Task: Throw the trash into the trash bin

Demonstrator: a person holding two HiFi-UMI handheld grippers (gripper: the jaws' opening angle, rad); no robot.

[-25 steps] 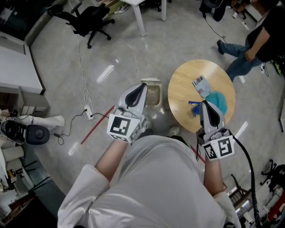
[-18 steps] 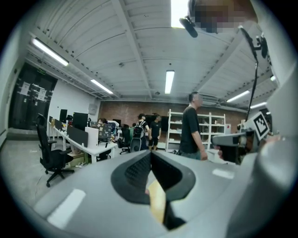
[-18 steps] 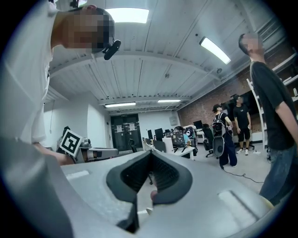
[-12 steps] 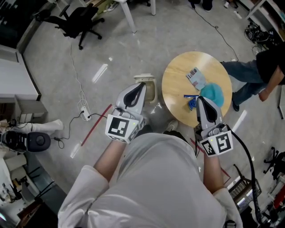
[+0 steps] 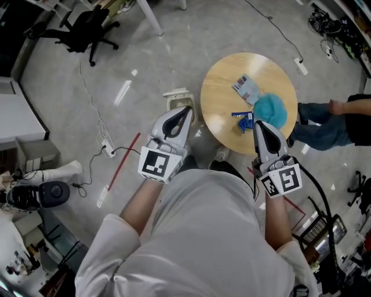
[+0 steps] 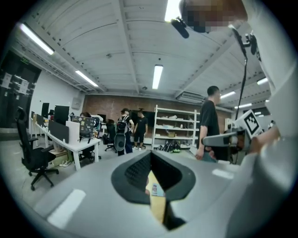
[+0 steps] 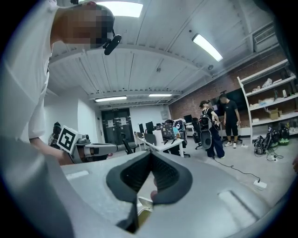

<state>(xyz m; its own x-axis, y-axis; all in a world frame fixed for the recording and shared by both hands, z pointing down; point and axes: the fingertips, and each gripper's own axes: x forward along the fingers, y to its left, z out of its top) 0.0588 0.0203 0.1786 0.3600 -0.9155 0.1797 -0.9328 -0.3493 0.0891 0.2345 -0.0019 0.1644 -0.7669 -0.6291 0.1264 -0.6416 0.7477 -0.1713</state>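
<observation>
A round wooden table (image 5: 223, 81) carries the trash: a printed packet (image 5: 246, 87), a teal crumpled wad (image 5: 271, 109) and a small blue wrapper (image 5: 243, 120). A small beige trash bin (image 5: 175, 99) with its lid up stands on the floor left of the table, partly hidden by my left gripper (image 5: 186, 110). That gripper hovers over the bin's near side, jaws together and empty. My right gripper (image 5: 258, 124) points at the table's near edge, just short of the blue wrapper, shut on nothing. Both gripper views look level across the room, with jaws (image 6: 151, 155) (image 7: 151, 155) meeting at the tips.
A black office chair (image 5: 87, 28) stands at the far left. A power strip with cable (image 5: 107, 148) and a red strip (image 5: 123, 160) lie on the floor to my left. A person's legs (image 5: 324, 125) are just right of the table. White table legs (image 5: 148, 17) rise beyond the bin.
Table and bin have slid up and left in the head view as I stepped closer. Both grippers moved forward, still shut. The person on the right has moved nearer the table.
</observation>
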